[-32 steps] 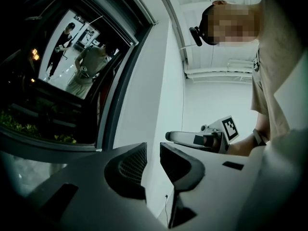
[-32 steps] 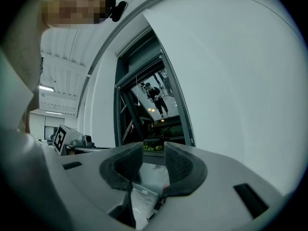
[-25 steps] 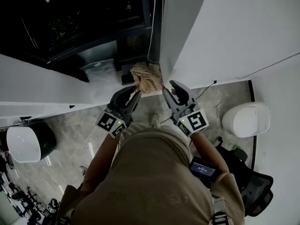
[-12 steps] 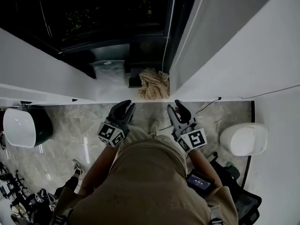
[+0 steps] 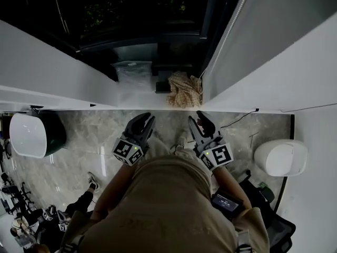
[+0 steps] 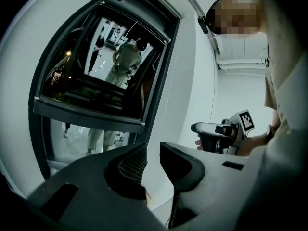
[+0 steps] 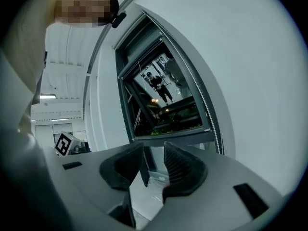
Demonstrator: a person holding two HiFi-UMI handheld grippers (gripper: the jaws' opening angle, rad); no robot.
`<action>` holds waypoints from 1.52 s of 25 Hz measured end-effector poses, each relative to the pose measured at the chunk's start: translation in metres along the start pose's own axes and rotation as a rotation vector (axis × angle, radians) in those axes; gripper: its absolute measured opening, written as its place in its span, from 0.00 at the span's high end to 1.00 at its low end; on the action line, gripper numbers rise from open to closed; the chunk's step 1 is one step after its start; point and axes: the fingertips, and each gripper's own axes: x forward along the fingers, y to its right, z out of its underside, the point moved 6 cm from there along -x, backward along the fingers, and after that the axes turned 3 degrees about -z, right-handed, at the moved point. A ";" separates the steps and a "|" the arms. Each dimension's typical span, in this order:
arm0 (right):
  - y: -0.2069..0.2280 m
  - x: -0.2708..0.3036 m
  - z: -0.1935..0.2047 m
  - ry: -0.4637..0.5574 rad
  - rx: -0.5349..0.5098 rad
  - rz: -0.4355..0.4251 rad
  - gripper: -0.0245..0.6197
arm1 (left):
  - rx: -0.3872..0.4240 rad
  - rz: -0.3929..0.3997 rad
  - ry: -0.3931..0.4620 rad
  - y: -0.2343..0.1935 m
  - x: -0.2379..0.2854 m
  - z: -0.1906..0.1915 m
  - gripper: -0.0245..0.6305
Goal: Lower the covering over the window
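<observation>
Jaws on the 2 grippers are slightly apart with nothing between them. Left gripper (image 5: 145,122) and right gripper (image 5: 200,121) sit side by side mid-frame. The dark window (image 5: 131,20) fills the top, with its bead cord (image 5: 227,30) running down the upper right.

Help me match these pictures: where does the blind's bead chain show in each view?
Head view: the bead chain runs diagonally at upper right, beside the dark window frame.
Left gripper view: the chain cannot be made out; the window frame fills the upper left.
Right gripper view: the bead chain hangs along the frame's right side, right of centre.
Shared landmark: the window frame.
</observation>
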 end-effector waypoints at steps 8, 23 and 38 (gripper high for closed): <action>-0.043 0.041 -0.010 -0.020 -0.079 0.014 0.78 | 0.009 0.030 0.079 -0.047 -0.033 -0.031 0.85; -0.140 0.090 -0.010 -0.008 -0.176 0.082 0.78 | 0.007 0.127 0.103 -0.115 -0.107 -0.038 0.85; -0.187 0.091 0.030 -0.051 -0.199 0.191 0.78 | 0.008 0.209 0.102 -0.150 -0.152 -0.033 0.85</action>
